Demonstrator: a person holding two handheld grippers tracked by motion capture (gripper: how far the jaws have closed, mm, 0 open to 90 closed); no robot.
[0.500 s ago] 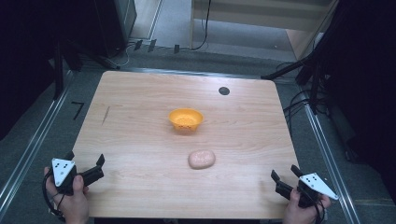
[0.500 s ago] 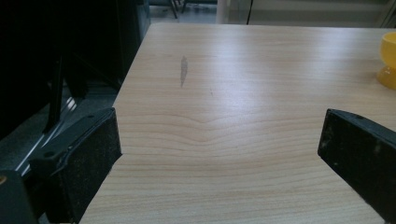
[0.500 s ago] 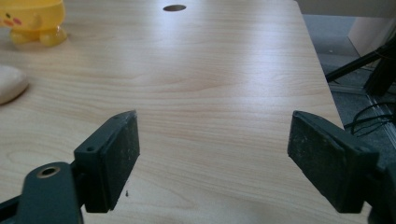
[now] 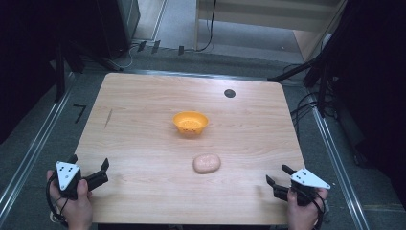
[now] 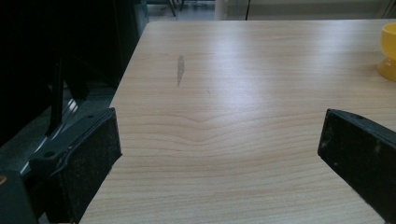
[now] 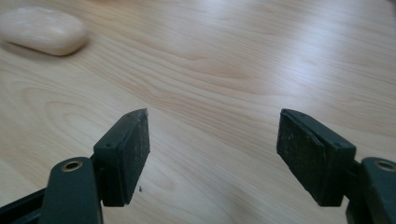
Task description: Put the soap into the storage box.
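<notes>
Left gripper (image 4: 88, 171): held in the person's left hand (image 4: 76, 203) at the near left corner of the table (image 4: 143, 124); jaws spread wide, nothing between them, aimed right and slightly far across the wood. In the left gripper view its two black pads (image 5: 93, 158) stand far apart over bare table, the left one out over the table's left edge.
Right gripper (image 4: 276, 176): held in the person's right hand (image 4: 302, 213) at the near right corner; jaws wide apart and holding nothing, aimed left and a little far. In the right gripper view its pads (image 6: 133, 154) hang over bare wood, touching no object.
Pink lump (image 4: 207, 163): a pale, rounded oblong lying flat on the table, near of centre, between the two grippers but closer to the right one; well apart from both. Its long axis runs roughly left to right, the right end tipped slightly far. In the right gripper view it sits at the far left (image 6: 44, 30).
Orange bowl (image 4: 190, 121): upright at the table's middle, just far of the pink lump and apart from it; its edge shows at the far right in the left gripper view (image 5: 387, 51).
Dark round spot (image 4: 230, 93): on the table's far right part.
Dark streak (image 4: 109, 117): on the left part of the table, running near to far.
</notes>
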